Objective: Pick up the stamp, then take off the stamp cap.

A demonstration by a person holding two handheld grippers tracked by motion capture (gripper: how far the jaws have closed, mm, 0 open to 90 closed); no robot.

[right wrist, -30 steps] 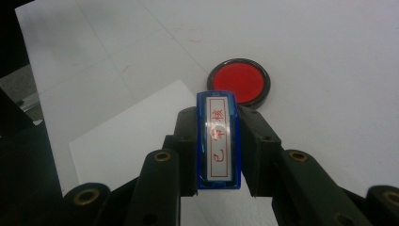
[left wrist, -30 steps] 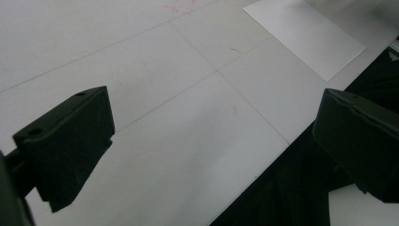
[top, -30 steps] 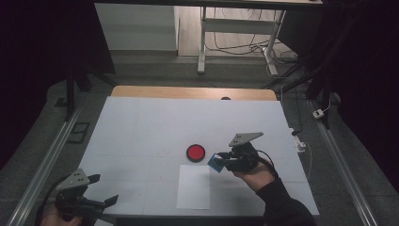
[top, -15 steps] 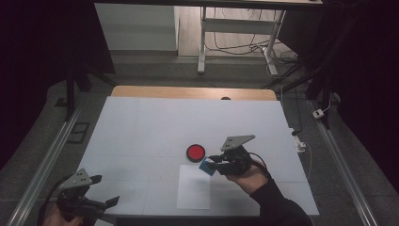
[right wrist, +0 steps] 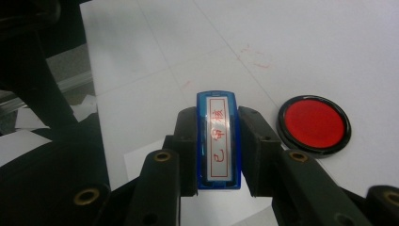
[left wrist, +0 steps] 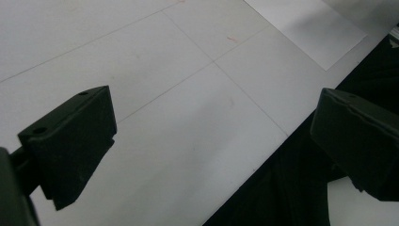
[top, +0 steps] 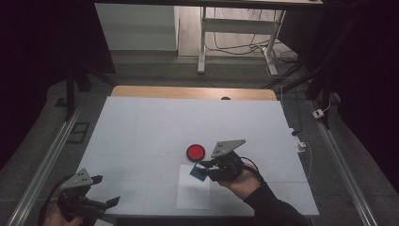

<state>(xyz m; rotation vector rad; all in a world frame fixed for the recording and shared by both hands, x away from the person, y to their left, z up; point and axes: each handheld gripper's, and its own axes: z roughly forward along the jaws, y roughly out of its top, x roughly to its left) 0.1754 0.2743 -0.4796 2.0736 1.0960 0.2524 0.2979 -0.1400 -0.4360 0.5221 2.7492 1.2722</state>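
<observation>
The white table (top: 141, 136) takes up most of the scene, its wooden far edge just showing. On it, near the person's side, lies a sheet of white paper (top: 194, 195), and that sheet is the landmark for everything else.

Over the last second the right gripper (top: 203, 170) has slid from beyond the sheet's right-hand far corner to sit just over its far edge, carrying the blue stamp (right wrist: 219, 141) with it. The jaws are clamped on the stamp's two long sides, its label with red characters facing the right gripper view. I judge this to be the approach for pressing a mark on the sheet: the stamp has come away from the red ink pad (top: 195, 152), which rests just past the sheet's far edge, and now hangs above the paper. Whether its face already touches the paper cannot be told.

The left gripper (top: 101, 193) has barely shifted. It idles well to the left of the sheet near the table's front edge, its jaws spread wide on nothing, bare table between them.

Little stands in the way. The ink pad is close beside the stamp's path but clear of the sheet. Faint red smudges (right wrist: 256, 56) mark the table beyond the pad. The paper lies loose, so it could shift under a press.
</observation>
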